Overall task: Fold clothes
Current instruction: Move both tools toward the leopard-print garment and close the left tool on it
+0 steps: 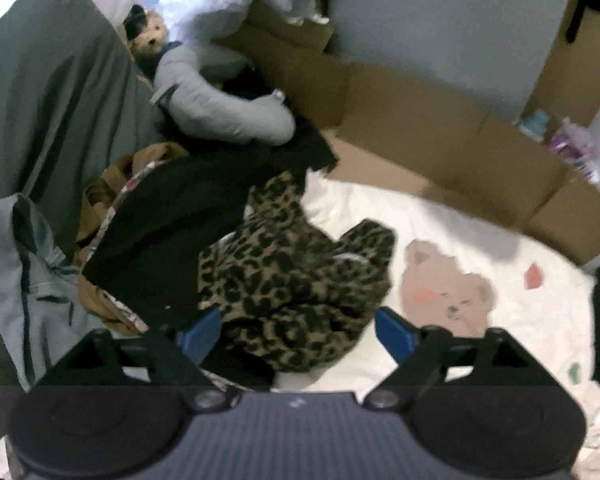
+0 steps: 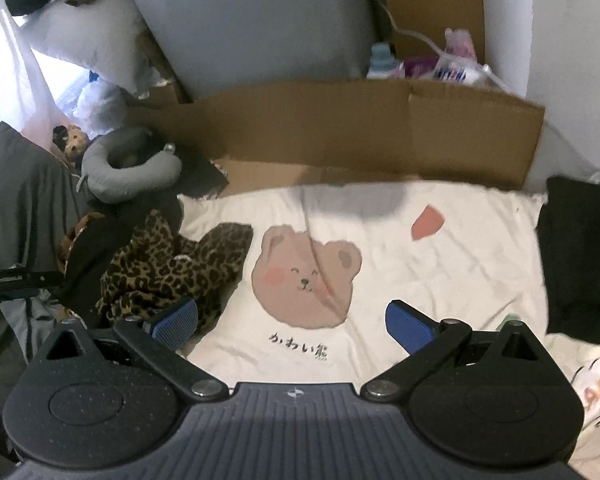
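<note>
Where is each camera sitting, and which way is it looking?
Left wrist view: sits on the left gripper, looking forward and down at the leopard-print garment between its open blue fingers; only the gripper shows, no hand.
Right wrist view: sits on the right gripper, looking forward and down at the white bear-print sheet; its open fingers hold nothing.
Both views share the leopard-print garment, the bear-print sheet, the cardboard behind it and the grey neck pillow.

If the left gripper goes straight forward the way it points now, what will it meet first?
Most likely the leopard-print garment. It lies crumpled between the open fingers of the left gripper, directly ahead. Depth is hard to judge in the fisheye view, but nothing else appears in front of it.
</note>
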